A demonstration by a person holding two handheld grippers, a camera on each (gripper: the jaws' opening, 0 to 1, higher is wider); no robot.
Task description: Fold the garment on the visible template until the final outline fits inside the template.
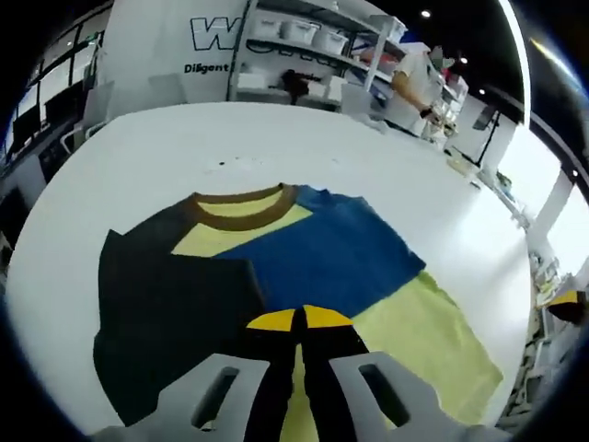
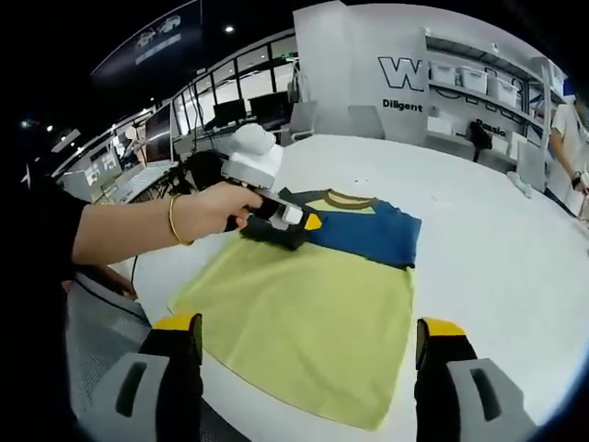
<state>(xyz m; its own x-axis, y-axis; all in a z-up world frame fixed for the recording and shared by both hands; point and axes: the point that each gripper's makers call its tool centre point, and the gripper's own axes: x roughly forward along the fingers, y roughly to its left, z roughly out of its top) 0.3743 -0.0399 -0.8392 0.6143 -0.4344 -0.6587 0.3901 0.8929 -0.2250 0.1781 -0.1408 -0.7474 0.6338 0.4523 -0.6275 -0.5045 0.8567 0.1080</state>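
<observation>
We saw the garment (image 2: 313,304) lying flat on the white table (image 2: 497,249), broad bare tabletop around its edges. Our left gripper (image 2: 299,221) had its jaws closed together over the dark sleeve (image 1: 175,322); our right gripper (image 2: 308,354) hovered, jaws wide apart.

A broad white worktop (image 1: 276,147) is seen under a dark ceiling set with small round lights (image 1: 424,14); a white wall (image 2: 368,64) with dark lettering is placed behind it; white shelving (image 1: 322,41) stacked with pale bins is ranged alongside; desks with monitors (image 2: 248,109) are lined before the windows (image 2: 212,97).
</observation>
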